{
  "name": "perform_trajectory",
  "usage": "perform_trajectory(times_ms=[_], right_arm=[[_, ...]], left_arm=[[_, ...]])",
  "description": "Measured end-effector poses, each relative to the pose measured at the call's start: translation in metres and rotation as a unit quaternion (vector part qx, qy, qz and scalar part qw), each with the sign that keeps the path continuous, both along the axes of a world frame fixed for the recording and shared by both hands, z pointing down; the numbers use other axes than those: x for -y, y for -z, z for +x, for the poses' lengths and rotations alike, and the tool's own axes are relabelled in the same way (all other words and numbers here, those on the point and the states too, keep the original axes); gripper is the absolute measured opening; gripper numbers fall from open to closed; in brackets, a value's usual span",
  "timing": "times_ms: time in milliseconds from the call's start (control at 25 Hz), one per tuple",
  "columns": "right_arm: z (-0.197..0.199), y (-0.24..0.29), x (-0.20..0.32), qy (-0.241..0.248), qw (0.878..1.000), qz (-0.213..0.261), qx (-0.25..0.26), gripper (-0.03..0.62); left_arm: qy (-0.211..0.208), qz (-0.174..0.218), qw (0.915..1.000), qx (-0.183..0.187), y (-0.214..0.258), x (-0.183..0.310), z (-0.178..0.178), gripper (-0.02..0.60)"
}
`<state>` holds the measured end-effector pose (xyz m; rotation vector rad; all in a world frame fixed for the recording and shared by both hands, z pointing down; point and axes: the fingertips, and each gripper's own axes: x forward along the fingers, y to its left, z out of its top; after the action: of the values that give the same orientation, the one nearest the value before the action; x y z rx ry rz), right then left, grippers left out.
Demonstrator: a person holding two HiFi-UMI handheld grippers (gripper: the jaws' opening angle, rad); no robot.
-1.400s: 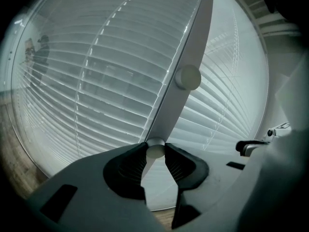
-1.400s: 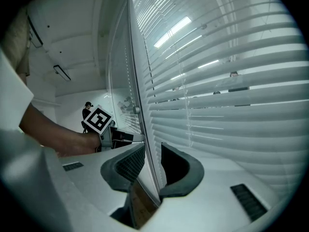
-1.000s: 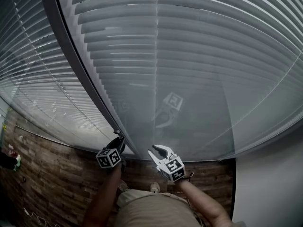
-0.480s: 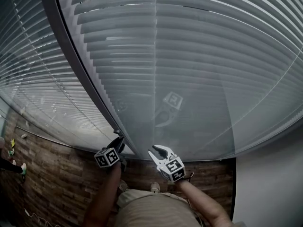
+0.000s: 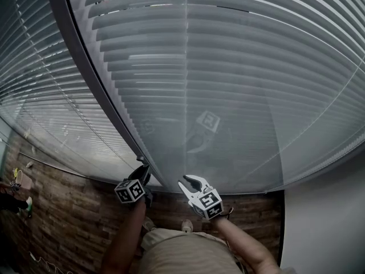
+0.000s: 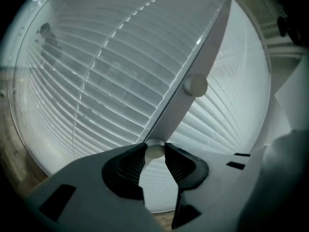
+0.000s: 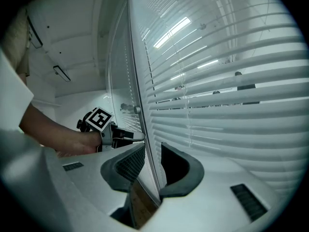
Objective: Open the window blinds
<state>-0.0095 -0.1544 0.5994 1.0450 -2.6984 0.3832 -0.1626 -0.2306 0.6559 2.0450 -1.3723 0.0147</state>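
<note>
Grey slatted blinds (image 5: 239,84) hang shut behind glass, split by a slanting frame post (image 5: 94,79). My left gripper (image 5: 141,166) sits at the foot of that post. In the left gripper view (image 6: 154,151) its pads are shut on a small white round knob (image 6: 154,148) on the post (image 6: 203,57). A second knob (image 6: 195,85) sits higher up the post. My right gripper (image 5: 189,181) hovers just in front of the glass to the right. In its own view (image 7: 153,153) the jaws stand nearly together with nothing between them. That view also shows the left gripper (image 7: 123,136).
A second blind panel (image 5: 34,90) runs off to the left. Brown plank floor (image 5: 68,210) lies below the window and a white wall (image 5: 325,221) stands at the right. The glass mirrors my right gripper's marker cube (image 5: 208,122).
</note>
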Motion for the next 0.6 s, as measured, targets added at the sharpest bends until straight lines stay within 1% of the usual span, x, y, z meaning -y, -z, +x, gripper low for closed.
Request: perform_trajectory(times_ms=[80,120,160,240,280,320,360,400,600], right_arm=[[0.0011,-0.0014,0.0011,-0.001,1.0,0.002,-0.001,0.109],[0.0018,-0.002,0.0016,-0.001,1.0,0.002,-0.001,0.109],[0.0024,-0.0024,0.0021,-0.002,1.0,0.0,-0.002,0.109],[0.0032,-0.0029,0.0029,-0.003,1.0,-0.003,-0.002,0.109],[0.0036,-0.0033,0.0035,-0.003,1.0,-0.003,-0.002,0.109],[0.004,-0.004,0.0043,-0.003,1.0,-0.002,-0.003,0.109],[0.0041,-0.0051,0.0052,-0.002,1.0,-0.001,-0.003,0.109],[0.0038,-0.006,0.006,-0.002,1.0,0.0,-0.002,0.109],[0.0031,-0.0057,0.0092,-0.003,1.0,-0.003,0.0,0.109]], left_arm=[[-0.013,0.02,0.9975,0.067,0.0027,-0.0028,0.0044,0.144],[-0.021,0.03,0.9939,0.104,0.0035,-0.0045,0.0067,0.161],[-0.027,0.04,0.9886,0.143,0.0041,-0.0059,0.0082,0.169],[-0.033,0.055,0.9745,0.215,0.0053,-0.0072,0.009,0.173],[-0.033,0.06,0.9675,0.243,0.0056,-0.0068,0.0087,0.173],[-0.033,0.064,0.9621,0.263,0.0056,-0.0061,0.0084,0.172],[-0.032,0.065,0.9586,0.275,0.0052,-0.0052,0.0081,0.172],[-0.033,0.064,0.9569,0.281,0.0044,-0.0042,0.0077,0.172],[-0.025,0.052,0.9589,0.278,-0.0017,0.002,0.0006,0.172]])
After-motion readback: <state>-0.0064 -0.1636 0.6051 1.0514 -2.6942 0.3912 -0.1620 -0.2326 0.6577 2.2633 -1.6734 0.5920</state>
